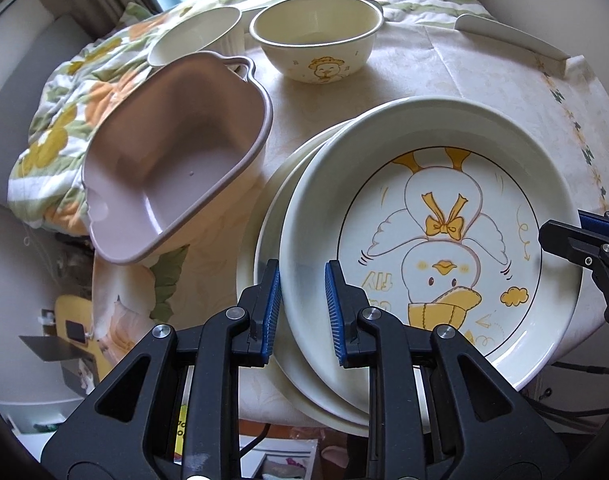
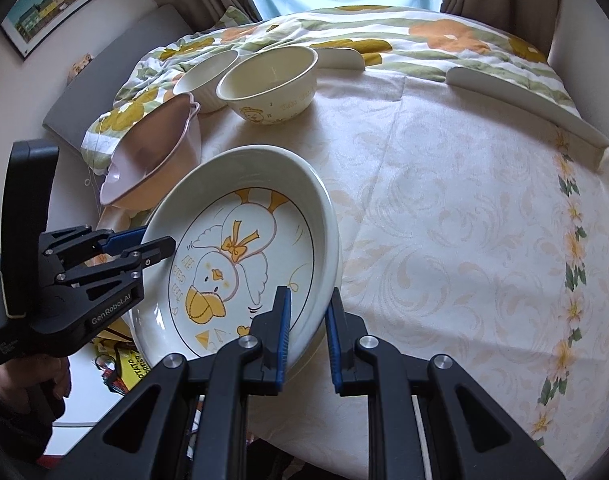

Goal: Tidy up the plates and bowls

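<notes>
One "GenRobot.AI" mark — left tool (image 2: 160, 245) side.

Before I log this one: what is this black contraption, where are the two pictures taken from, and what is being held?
No robot: a person holds a black two-finger clamp in each hand, each with a camera looking along its fingers. One picture is from the left gripper, the other from the right gripper. Both grip opposite rims of the cream duck-print plate, above a plain cream plate. Nearby: a pink plastic basin, a cream cartoon bowl, a white ribbed bowl.
</notes>
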`<state>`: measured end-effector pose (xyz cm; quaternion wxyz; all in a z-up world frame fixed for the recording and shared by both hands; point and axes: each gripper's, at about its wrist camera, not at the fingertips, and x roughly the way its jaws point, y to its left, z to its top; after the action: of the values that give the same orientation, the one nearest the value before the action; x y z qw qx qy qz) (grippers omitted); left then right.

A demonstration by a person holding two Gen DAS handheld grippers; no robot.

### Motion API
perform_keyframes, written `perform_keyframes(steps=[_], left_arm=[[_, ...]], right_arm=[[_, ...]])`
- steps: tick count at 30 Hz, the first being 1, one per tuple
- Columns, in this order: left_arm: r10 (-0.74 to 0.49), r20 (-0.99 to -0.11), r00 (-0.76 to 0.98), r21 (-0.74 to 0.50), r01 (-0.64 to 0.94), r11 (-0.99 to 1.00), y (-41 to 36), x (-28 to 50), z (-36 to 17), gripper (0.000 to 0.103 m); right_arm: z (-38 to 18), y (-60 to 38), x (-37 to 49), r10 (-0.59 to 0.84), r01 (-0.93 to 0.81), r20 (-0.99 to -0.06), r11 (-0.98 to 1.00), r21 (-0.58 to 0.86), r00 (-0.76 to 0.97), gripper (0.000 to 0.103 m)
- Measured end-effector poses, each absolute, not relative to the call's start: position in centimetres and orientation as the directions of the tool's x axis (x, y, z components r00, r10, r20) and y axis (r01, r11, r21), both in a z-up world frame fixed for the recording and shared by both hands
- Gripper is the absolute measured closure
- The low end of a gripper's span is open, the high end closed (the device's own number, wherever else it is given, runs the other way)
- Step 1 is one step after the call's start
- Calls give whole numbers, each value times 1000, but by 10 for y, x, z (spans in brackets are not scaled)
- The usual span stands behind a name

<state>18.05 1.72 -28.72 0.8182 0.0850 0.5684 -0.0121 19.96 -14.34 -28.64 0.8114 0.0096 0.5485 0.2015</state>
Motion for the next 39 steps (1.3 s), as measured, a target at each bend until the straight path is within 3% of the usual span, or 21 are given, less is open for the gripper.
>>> perform_keyframes(steps=[22, 39], left_arm=[[214, -896, 390, 278, 117, 953, 4, 164, -283, 84], [210, -896, 392, 266, 92, 960, 9, 162, -282, 80]], right_arm=[[-291, -132, 198, 315, -362, -891, 913, 191, 326, 87], [-295, -132, 194, 318, -360, -890, 913, 195, 326, 87]])
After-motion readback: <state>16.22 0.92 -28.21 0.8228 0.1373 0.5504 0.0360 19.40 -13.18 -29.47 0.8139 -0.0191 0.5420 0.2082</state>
